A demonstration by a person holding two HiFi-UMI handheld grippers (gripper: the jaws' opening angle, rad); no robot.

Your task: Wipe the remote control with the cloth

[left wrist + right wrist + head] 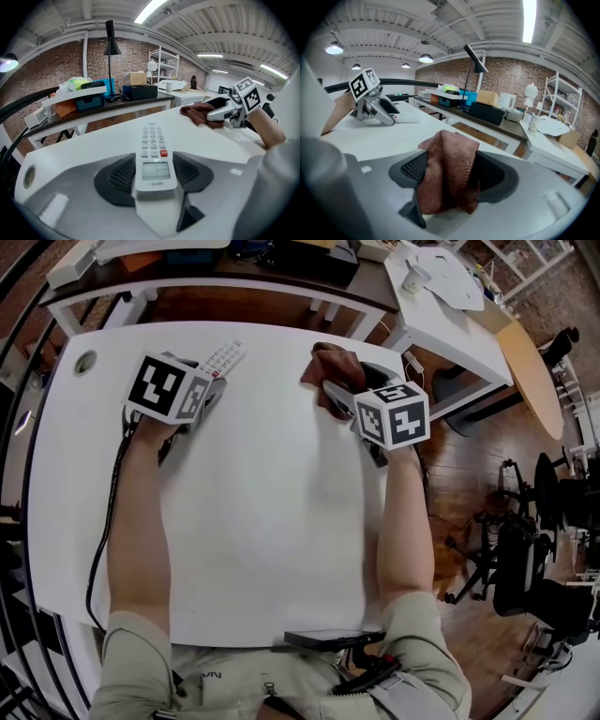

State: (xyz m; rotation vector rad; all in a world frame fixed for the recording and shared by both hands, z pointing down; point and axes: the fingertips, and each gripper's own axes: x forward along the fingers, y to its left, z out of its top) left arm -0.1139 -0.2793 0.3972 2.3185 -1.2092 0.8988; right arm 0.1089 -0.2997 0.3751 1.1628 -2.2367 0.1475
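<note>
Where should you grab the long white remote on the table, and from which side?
Pinch the remote control by its two long edges at the screen end, coming in from that end along its length. It lies flat on the table, buttons up, and is narrow, so it fits between jaws, leaving the buttons free for the cloth. The left gripper sits just so.

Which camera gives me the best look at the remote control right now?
The left gripper view: the remote control fills the centre, buttons and display facing up, between the pads of the left gripper. The head view shows only its button end beyond that gripper; the right gripper view, a distant white sliver.
</note>
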